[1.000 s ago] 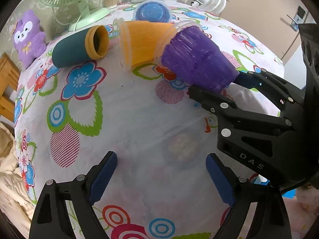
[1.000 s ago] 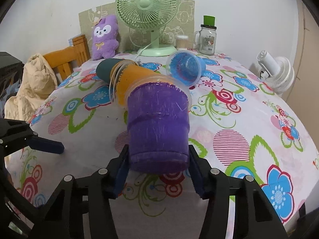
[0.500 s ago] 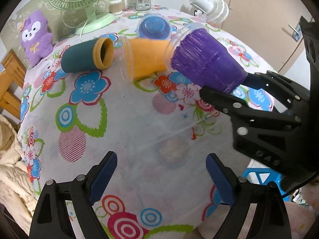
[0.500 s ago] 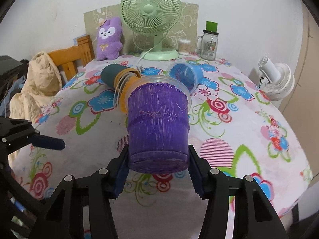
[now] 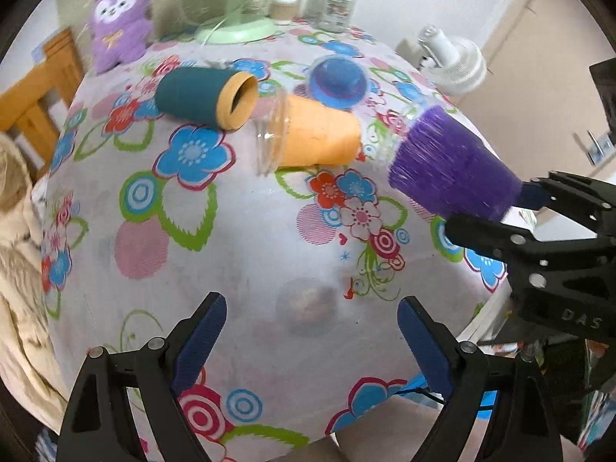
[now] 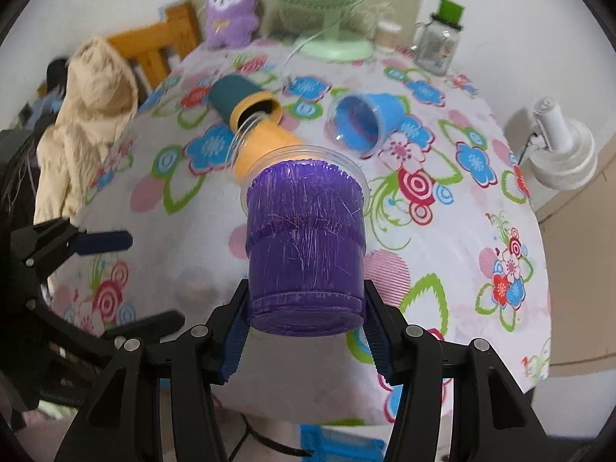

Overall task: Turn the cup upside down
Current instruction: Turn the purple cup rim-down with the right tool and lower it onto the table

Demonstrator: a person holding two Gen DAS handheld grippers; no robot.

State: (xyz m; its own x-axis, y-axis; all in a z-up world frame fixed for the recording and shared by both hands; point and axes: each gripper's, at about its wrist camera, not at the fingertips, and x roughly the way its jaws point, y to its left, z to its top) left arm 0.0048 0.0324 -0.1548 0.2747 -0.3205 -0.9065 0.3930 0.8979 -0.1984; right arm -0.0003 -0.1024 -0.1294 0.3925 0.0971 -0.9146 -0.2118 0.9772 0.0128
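Above the floral tablecloth (image 6: 454, 281), the right gripper (image 6: 306, 331) clamps the purple cup (image 6: 306, 246) by its base, axis seemingly near horizontal, rim pointing away up-frame; the left gripper (image 5: 312, 337) fingers stand apart.

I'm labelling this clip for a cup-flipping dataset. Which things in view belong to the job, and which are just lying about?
In the job:
- purple cup, held lifted off the table in the right gripper
- floral table, where it would likely go rim down

Lying about:
- orange cup, blue cup and teal cup, all on their sides
- left gripper, open, holding nothing
- green fan
- purple plush
- jar
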